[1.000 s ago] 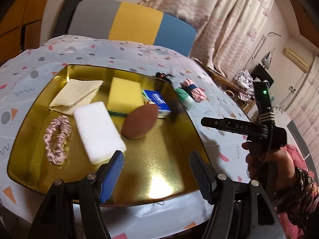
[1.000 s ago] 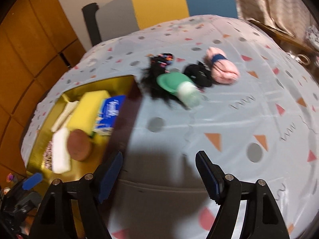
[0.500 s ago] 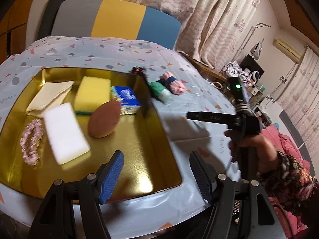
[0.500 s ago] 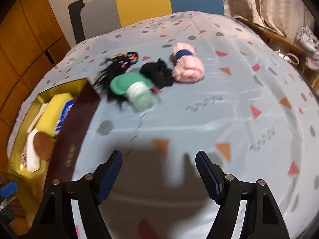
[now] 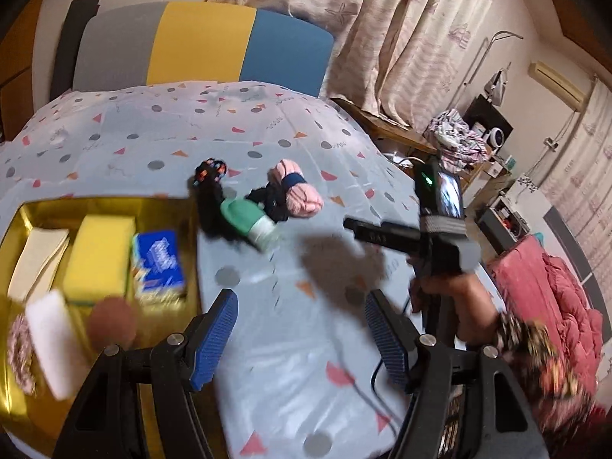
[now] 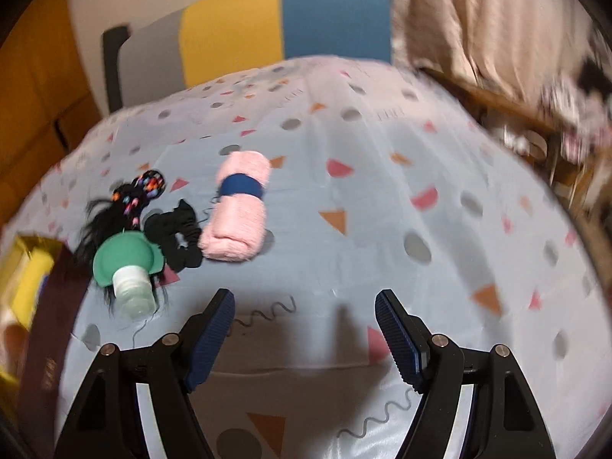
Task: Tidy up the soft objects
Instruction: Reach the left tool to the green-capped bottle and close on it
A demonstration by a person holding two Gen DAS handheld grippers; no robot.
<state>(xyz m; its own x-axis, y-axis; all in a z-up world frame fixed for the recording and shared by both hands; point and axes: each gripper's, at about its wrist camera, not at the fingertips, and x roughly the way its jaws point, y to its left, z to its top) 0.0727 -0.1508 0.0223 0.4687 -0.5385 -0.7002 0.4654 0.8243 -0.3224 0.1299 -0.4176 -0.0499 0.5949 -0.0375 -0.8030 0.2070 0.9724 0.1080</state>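
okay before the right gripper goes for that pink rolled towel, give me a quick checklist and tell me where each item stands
1. Right gripper open and empty: ok.
2. Pink rolled towel in plain view ahead of it, band on: ok.
3. Towel free of neighbours: not ok, the black scrunchie lies against its side.
4. Left gripper open, out of the path: ok.
5. Free room in the gold tray: cannot tell, the view is blurred.

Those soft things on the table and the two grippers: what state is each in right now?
Pink rolled towel: rolled, banded, on tablecloth.
Black scrunchie: loose, beside towel.
Green bottle: lying down.
Yellow sponge: in gold tray.
Left gripper: open, empty.
Right gripper: open, empty.
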